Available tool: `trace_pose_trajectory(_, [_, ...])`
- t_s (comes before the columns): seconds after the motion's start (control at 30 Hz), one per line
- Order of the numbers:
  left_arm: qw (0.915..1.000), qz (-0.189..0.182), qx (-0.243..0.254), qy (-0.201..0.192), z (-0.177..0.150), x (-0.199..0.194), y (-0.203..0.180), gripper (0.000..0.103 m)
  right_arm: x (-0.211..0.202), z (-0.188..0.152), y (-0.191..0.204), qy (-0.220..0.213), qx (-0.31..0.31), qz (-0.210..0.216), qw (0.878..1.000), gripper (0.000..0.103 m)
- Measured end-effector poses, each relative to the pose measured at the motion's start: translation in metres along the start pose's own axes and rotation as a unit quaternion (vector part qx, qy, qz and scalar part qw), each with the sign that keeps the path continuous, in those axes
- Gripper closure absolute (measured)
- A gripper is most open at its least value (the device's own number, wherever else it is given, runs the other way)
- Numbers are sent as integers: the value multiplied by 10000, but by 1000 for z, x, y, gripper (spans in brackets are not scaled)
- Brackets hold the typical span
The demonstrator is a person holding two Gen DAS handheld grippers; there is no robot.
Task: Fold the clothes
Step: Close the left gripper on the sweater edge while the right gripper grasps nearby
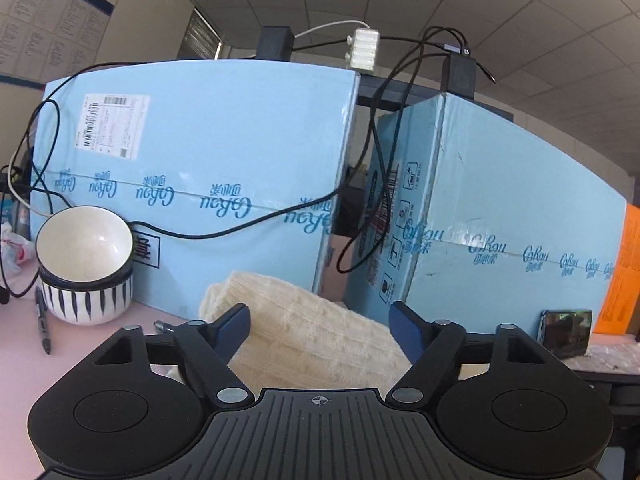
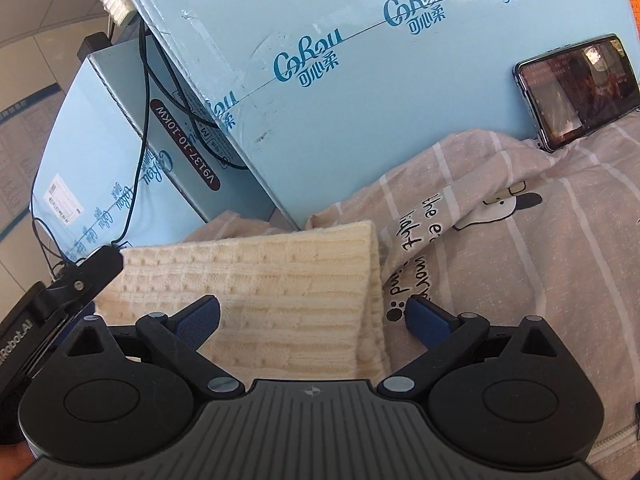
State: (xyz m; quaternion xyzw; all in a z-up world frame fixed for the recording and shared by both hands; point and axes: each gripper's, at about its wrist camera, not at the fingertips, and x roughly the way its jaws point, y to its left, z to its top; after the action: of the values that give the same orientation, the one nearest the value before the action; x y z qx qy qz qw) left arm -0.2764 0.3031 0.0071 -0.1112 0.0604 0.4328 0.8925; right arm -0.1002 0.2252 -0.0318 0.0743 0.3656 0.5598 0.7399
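Hovering with jaws spread wide and gripping nothing, the left gripper (image 1: 320,320) and right gripper (image 2: 312,314) both look down on the cream knit sweater (image 2: 248,300), already folded into a thick pad, filling twelve o'clock between each pair of fingers. It lies partly on the striped printed cloth (image 2: 520,260) at two o'clock — a closing pinch there could likely snag both layers and drag the fold open, I'd judge. Bowls (image 1: 86,268) at ten o'clock and a propped phone (image 2: 580,88) at one o'clock stand near enough that a wide sweep might knock them.
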Motion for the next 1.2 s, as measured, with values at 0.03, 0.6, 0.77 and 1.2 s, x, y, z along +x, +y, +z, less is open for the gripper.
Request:
trace_pose_trajectory(0.03, [9999, -25, 149, 42, -2, 0, -2, 49, -1, -1, 1, -17, 3, 6, 10000, 12])
trace_pose_trajectory(0.6, [9852, 268, -1685, -174, 2, -7, 76, 44, -18, -1, -1, -202, -95, 9, 9998, 42])
trace_pose_trajectory(0.77, [9889, -393, -1429, 76, 1, -2, 61, 44, -33, -2, 2, -324, -196, 362, 9986, 42])
trace_pose_trajectory(1.2, [9915, -261, -1275, 59, 0, -2, 56, 71, -43, 5, 1, 126, -933, 1354, 9863, 42])
